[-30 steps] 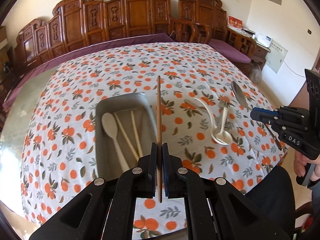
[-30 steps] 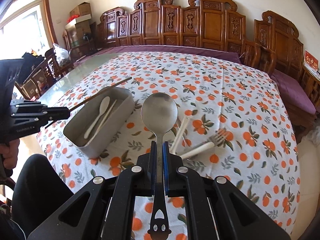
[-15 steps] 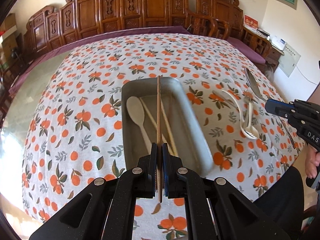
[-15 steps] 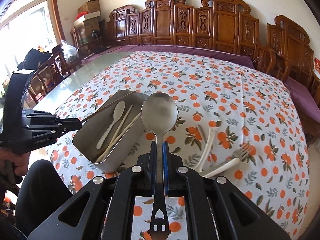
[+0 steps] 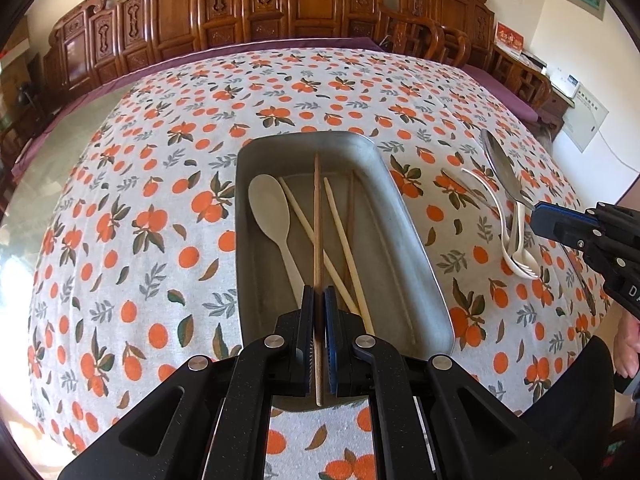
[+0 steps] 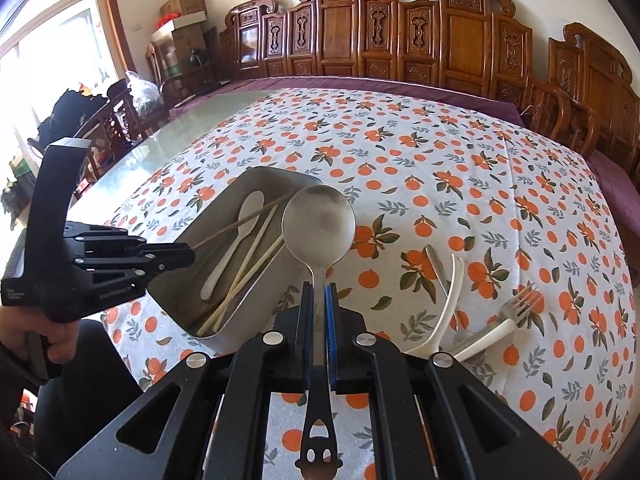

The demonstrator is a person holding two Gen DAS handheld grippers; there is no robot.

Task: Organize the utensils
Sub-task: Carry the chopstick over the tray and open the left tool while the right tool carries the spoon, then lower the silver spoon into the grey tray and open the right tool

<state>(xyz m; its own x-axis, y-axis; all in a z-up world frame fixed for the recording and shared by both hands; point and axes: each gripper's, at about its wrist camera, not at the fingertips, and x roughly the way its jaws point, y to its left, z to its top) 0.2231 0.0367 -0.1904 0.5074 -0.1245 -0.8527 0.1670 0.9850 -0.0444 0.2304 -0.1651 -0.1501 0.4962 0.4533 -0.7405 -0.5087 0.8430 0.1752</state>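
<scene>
My left gripper (image 5: 318, 294) is shut on a brown wooden chopstick (image 5: 317, 216) and holds it lengthwise over the metal tray (image 5: 404, 216). The tray holds a white spoon (image 5: 270, 210) and pale chopsticks (image 5: 340, 224). My right gripper (image 6: 319, 292) is shut on a steel spoon (image 6: 319, 224), bowl up, just right of the tray (image 6: 176, 292). The left gripper (image 6: 188, 254) with its chopstick (image 6: 240, 224) shows in the right wrist view. The right gripper (image 5: 538, 218) and steel spoon (image 5: 500, 164) show in the left wrist view.
On the orange-print tablecloth (image 6: 440, 184) right of the tray lie a white utensil (image 6: 452, 300), a metal fork (image 6: 516, 308) and another metal piece (image 6: 436, 268); they also show in the left wrist view (image 5: 516, 240). Carved wooden chairs (image 6: 400, 40) ring the table.
The left gripper has carried the brown chopstick forward and down over the tray. The right gripper with the steel spoon has moved closer to the tray.
</scene>
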